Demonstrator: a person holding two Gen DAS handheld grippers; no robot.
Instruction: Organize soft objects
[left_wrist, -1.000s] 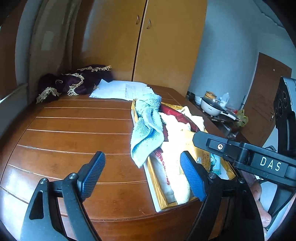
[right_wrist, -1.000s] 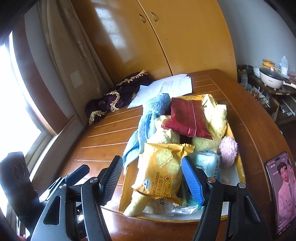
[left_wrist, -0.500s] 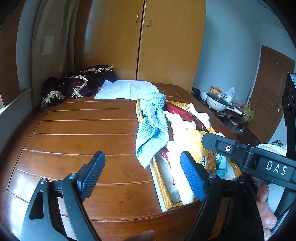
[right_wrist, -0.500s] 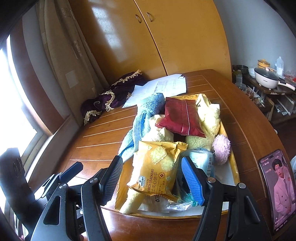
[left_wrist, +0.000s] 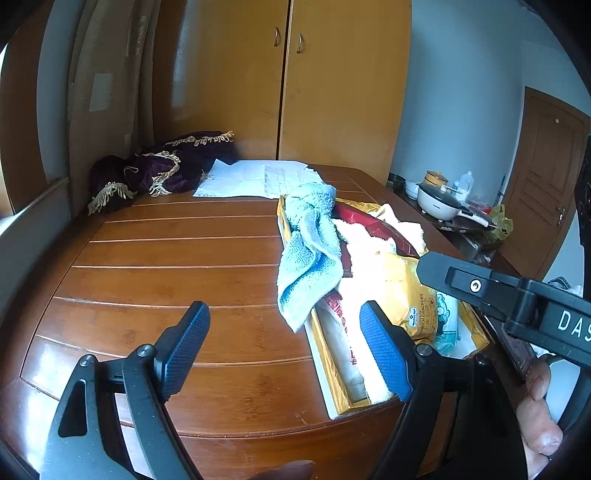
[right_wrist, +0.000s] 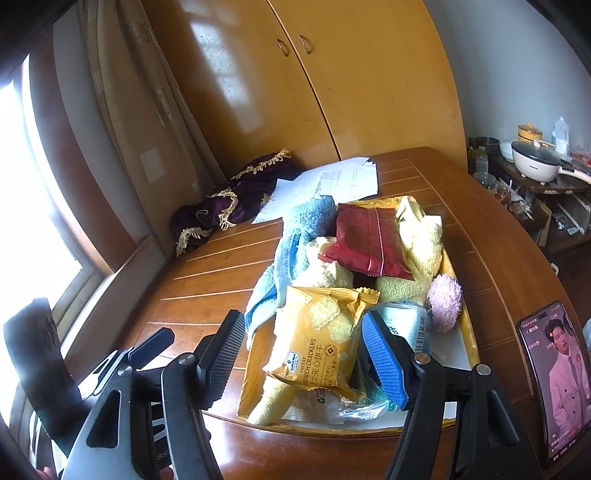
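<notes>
Both grippers hover empty, jaws wide apart: the right gripper (right_wrist: 303, 354) at lower centre over the cracker packet (right_wrist: 317, 343), the left gripper (left_wrist: 284, 347) above bare worktop (left_wrist: 166, 258). Beyond, the blue towel (left_wrist: 310, 254) overhangs the tray (right_wrist: 469, 332); pulling it could drag packets out.

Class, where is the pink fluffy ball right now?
In the right wrist view, the pink ball sits at the right side of the tray, just below the yellow towel and right of the cracker packet.

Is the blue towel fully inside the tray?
No. The blue towel hangs over the tray's left rim onto the table.
</notes>
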